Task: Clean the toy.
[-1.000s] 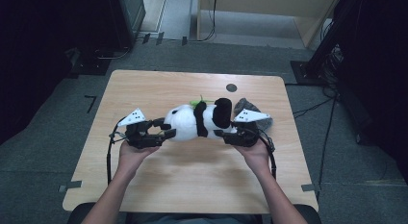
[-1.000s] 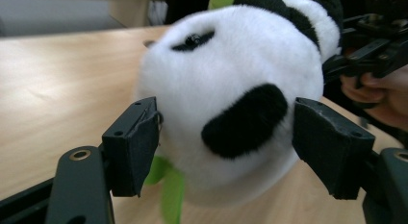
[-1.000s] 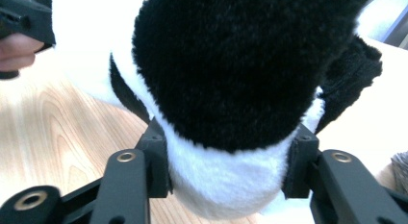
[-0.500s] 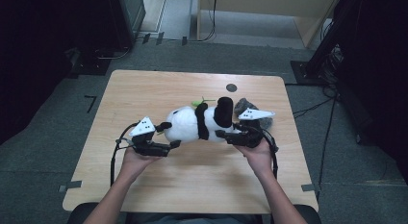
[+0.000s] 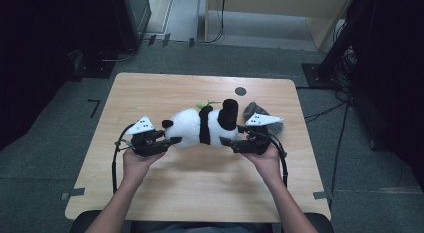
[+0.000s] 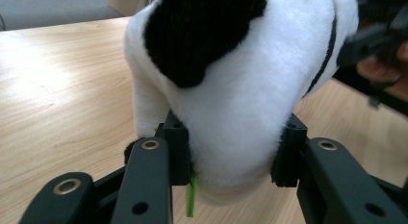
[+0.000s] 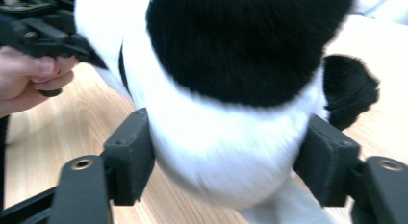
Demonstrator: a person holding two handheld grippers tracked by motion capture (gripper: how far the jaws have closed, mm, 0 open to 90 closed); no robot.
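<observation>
Since the earlier frame the left gripper [image 5: 172, 141] has shifted closer along the toy panda [image 5: 202, 127] and its jaws have just been closing on it, while the right gripper [image 5: 226, 141] jaws have just been opening around it.

The plush panda, soft white fur with black fuzzy patches and a small green leaf [image 5: 208, 103], lies on its side mid-tabletop [image 5: 150, 93], a smooth pale wood-grain board. Left gripper pads pinch the white rounded end [image 6: 231, 137], denting the fur. Right gripper jaws stand spread wide, with the panda's body [image 7: 226, 137] between the pads, touching both. A grey fuzzy lump [image 5: 251, 109] rests behind the right gripper.
</observation>
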